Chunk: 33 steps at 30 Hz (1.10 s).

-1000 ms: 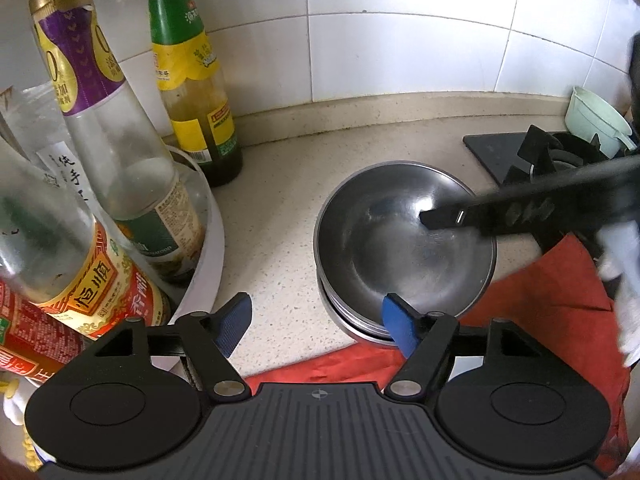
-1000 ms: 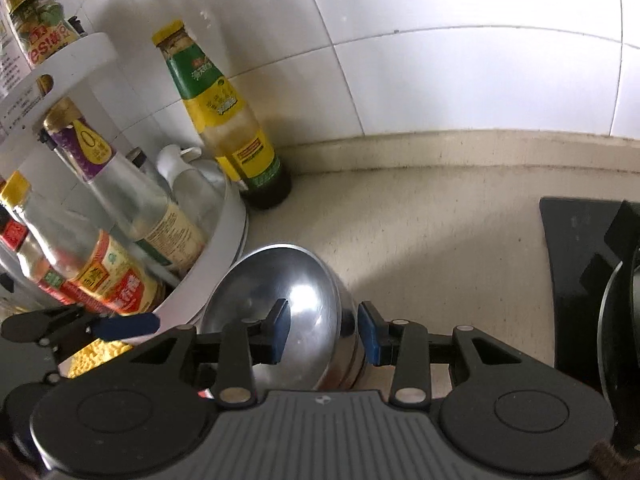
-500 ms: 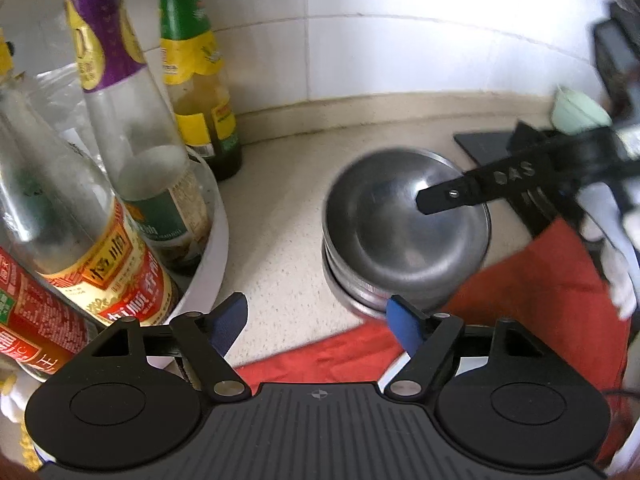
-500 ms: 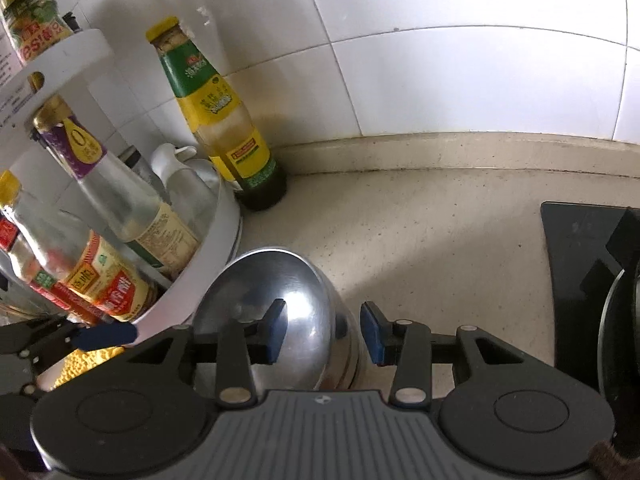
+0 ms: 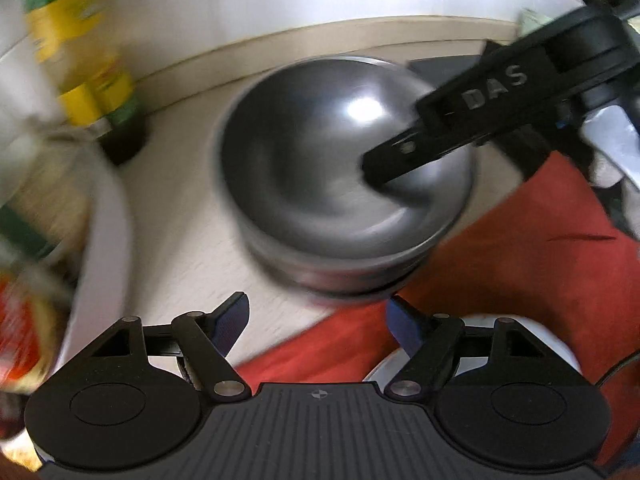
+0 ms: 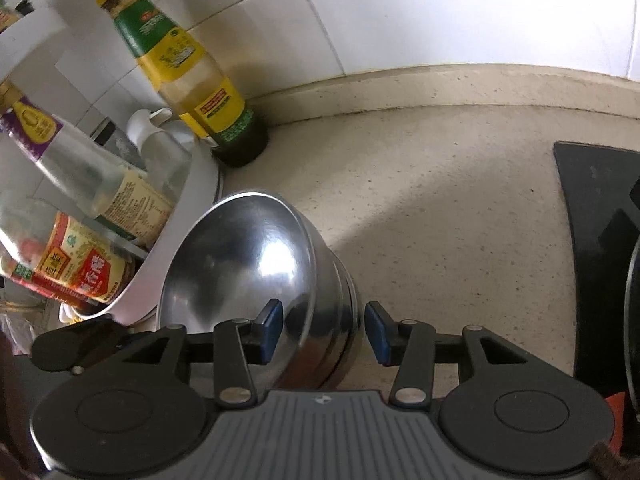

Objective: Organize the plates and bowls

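On the counter beside the condiment rack [image 6: 192, 216] we have our stack of steel bowls [image 5: 340, 168]. Our right gripper [image 6: 324, 332] straddles its rim, jaws just widened, pads clear. Our left gripper [image 5: 316, 320] gapes empty near it.

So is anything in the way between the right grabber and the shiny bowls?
Nothing visible is. The right gripper already straddles the rim of the top steel bowl, one pad inside, one outside. Its jaws have just been opening and are not pressing on the rim. The bottle rack only sits beside the stack.
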{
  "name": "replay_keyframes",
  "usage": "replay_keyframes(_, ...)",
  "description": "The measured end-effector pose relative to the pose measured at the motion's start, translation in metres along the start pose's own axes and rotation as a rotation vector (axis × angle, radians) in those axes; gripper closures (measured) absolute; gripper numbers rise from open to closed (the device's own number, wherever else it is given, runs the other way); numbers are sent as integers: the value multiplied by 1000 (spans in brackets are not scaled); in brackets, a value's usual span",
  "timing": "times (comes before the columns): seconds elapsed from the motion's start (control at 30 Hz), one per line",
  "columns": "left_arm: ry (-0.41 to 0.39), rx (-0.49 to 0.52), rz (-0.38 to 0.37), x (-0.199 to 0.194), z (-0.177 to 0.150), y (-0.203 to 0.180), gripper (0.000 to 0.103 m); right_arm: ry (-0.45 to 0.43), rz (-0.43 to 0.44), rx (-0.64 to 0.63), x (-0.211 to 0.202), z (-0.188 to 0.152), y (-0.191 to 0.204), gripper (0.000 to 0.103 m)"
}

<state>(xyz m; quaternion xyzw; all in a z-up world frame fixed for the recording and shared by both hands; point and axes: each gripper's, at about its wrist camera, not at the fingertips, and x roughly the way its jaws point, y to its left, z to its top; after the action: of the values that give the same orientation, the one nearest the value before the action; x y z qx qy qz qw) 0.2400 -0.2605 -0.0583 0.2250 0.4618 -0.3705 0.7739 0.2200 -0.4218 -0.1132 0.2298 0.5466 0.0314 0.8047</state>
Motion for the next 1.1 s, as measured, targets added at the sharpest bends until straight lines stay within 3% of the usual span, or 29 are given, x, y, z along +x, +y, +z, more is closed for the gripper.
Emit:
replay_keyframes(0.23,-32,52,-31,27,38,-8,18,-16,15,43,-5,11,-29,58)
replay_keyframes(0.37,-51,91,-22,41,52,-11,15,-14,20,50,0,23,-43,51)
replay_keyframes(0.63,-94,191,-25,51,46,-3,10,11,70,-4,-2,48,-63,51)
replay_keyframes(0.73,-120,238,-9,51,41,-6,10,11,69,-133,-24,56,-61,50)
replay_keyframes(0.9,-154,288,-14,43,32,-5,9,27,74,-477,-63,48,-51,35)
replay_keyframes(0.97,-164,309,-11,45,30,-4,7,72,62,-624,-65,43,-48,32)
replay_keyframes(1.1,-152,324,-13,58,26,6,7,162,60,-708,-43,48,-52,31)
